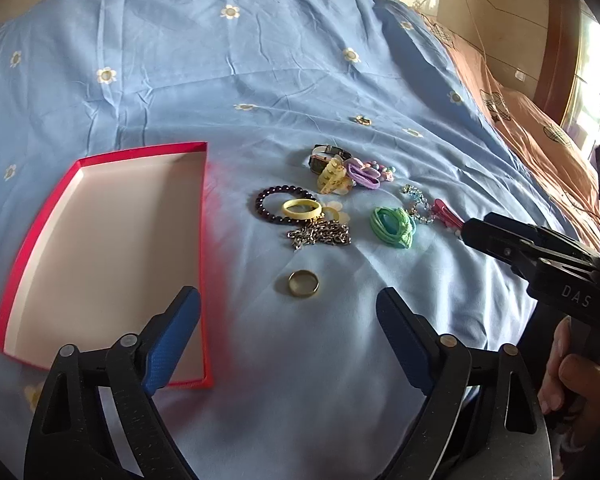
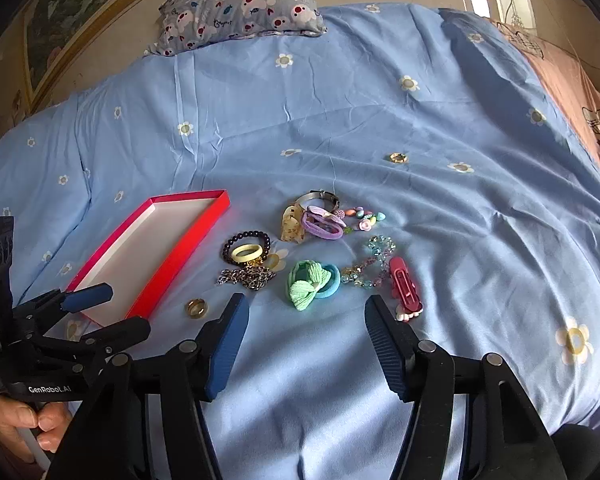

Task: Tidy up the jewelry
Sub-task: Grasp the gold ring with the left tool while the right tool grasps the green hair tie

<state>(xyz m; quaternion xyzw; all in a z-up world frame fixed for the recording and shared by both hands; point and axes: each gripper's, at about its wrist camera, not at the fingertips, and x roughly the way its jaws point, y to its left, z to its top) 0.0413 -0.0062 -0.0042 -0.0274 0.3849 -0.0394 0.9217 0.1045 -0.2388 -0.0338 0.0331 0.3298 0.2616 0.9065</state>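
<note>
A red box lid with a white inside (image 1: 100,248) lies empty on the blue bed sheet, also in the right wrist view (image 2: 156,248). Jewelry lies to its right: a gold ring (image 1: 303,283) (image 2: 196,307), a silver chain (image 1: 320,237), a dark bead bracelet (image 1: 268,204), a yellow bangle (image 1: 302,209), a green hair tie (image 1: 392,226) (image 2: 310,283), a red clip (image 2: 403,284), a watch (image 1: 326,157). My left gripper (image 1: 288,330) is open just short of the gold ring. My right gripper (image 2: 304,330) is open just short of the green hair tie.
A small gold ring (image 1: 363,121) (image 2: 398,157) lies apart, farther back on the sheet. A patterned pillow (image 2: 244,4) lies at the head of the bed. A pink blanket (image 1: 540,136) lies along the right side.
</note>
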